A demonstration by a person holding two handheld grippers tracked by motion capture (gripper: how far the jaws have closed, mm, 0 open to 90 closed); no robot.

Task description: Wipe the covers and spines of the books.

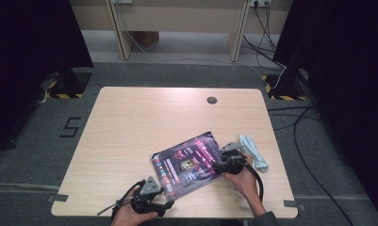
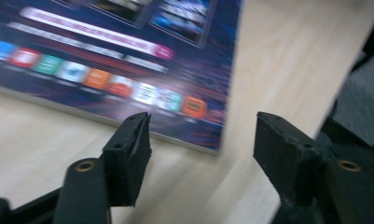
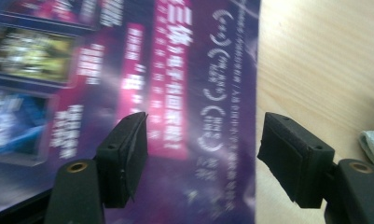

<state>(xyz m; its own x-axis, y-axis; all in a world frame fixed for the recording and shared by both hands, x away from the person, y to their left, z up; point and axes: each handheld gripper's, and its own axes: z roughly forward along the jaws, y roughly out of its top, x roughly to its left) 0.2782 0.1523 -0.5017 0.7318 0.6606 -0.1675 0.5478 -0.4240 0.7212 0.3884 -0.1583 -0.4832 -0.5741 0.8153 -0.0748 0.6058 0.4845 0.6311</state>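
A dark purple magazine [image 1: 189,162] lies flat and skewed on the wooden table [image 1: 144,122], near its front right. My left gripper [image 1: 170,204] sits at the magazine's near left corner, open; in the left gripper view the magazine [image 2: 119,60] fills the upper left and its corner lies just beyond the gripper [image 2: 203,140]. My right gripper [image 1: 216,165] is at the magazine's right edge, open; in the right gripper view the gripper [image 3: 203,149] hovers over the cover [image 3: 142,93] and its right edge.
A pale blue cloth [image 1: 253,151] lies on the table just right of the right gripper, also seen as a cloth [image 3: 373,144] at the right gripper view's edge. A round cable hole [image 1: 212,100] sits near the table's far edge. Cables run over the floor at right.
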